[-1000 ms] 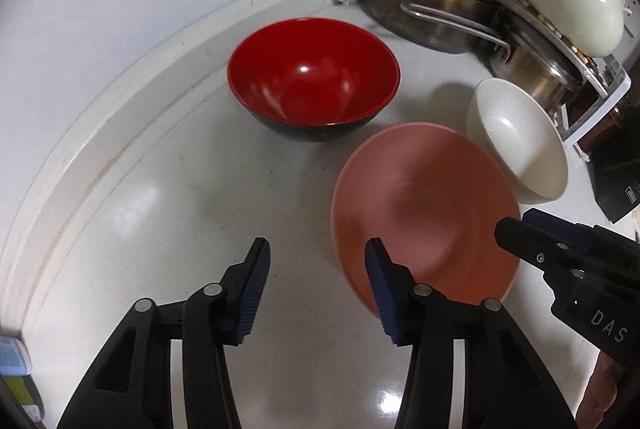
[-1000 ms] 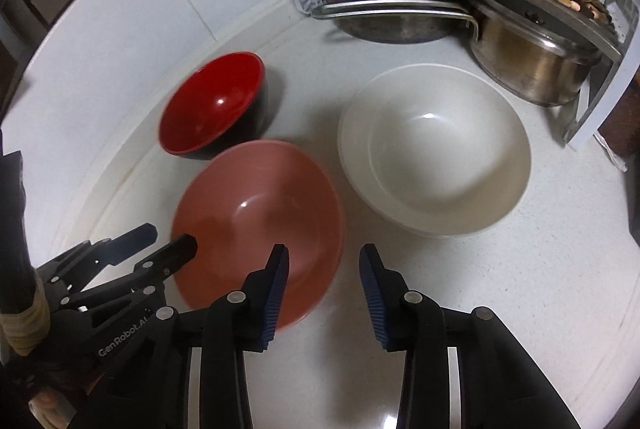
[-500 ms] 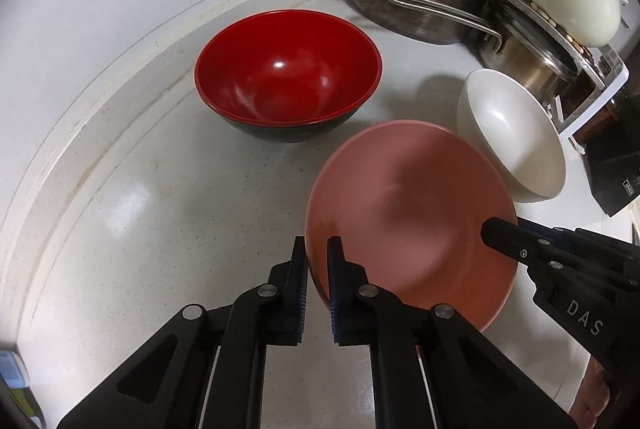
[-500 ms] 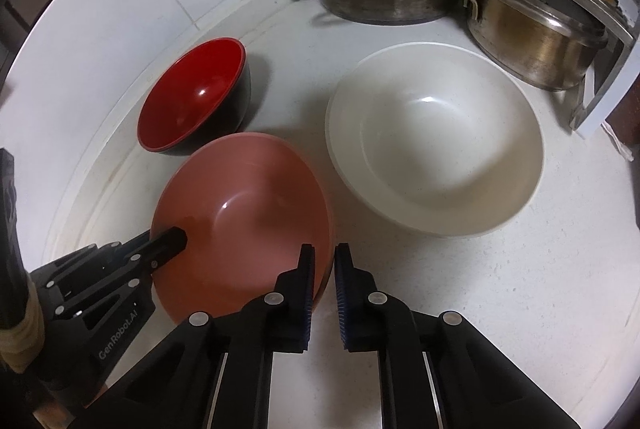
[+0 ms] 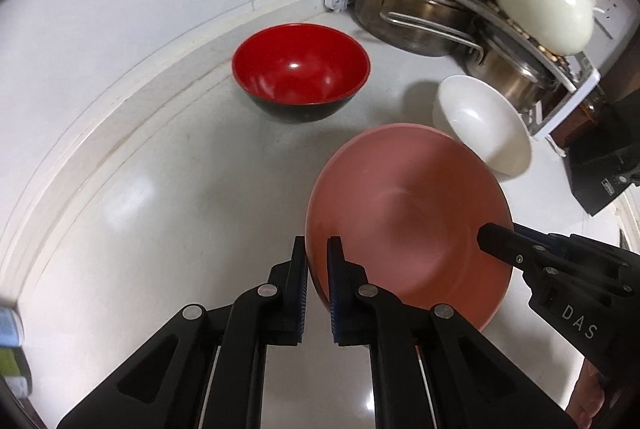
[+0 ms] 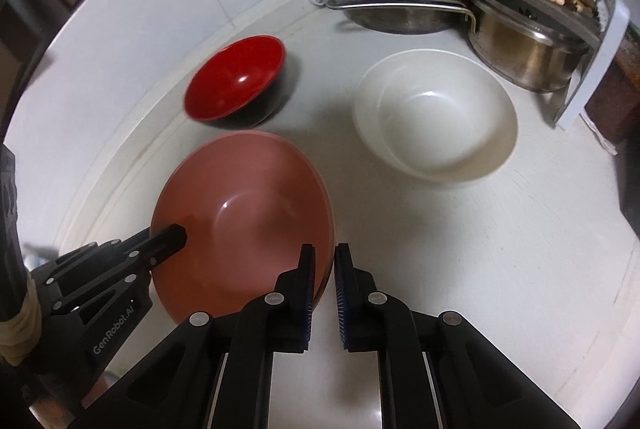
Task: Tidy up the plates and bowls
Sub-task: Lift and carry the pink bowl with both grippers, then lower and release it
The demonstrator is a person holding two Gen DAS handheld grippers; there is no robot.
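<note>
- Left wrist view: the left gripper (image 5: 317,287) has its fingers pinching the near-left rim of the shallow salmon-pink plastic plate (image 5: 404,217), one blue pad outside the rim, one inside. Across the plate, to the right of these fingers, the right gripper (image 5: 494,239) reaches over the opposite rim.
- Ahead and left of the fingers sits the glossy red bowl with a black outside (image 5: 301,67); ahead and right, the white ceramic bowl (image 5: 480,123) lies just past the plate's far edge, against the wire rack of steel pots (image 5: 420,25).
- Right wrist view: the right gripper's (image 6: 323,293) fingers are closed on the plate's (image 6: 240,213) near-right rim; the left gripper (image 6: 168,235) bites the far-left rim.
- Whether the plate is clear of the pale tabletop (image 6: 480,249) I cannot tell.
- Judgement: with two opposed grips, lift both sides together and level, keeping the pinches firm, since uneven raising would tilt or twist the smooth rim loose. The white bowl (image 6: 436,115) and red bowl (image 6: 236,81) stand ahead of the fingers; steer clear of both rims.
</note>
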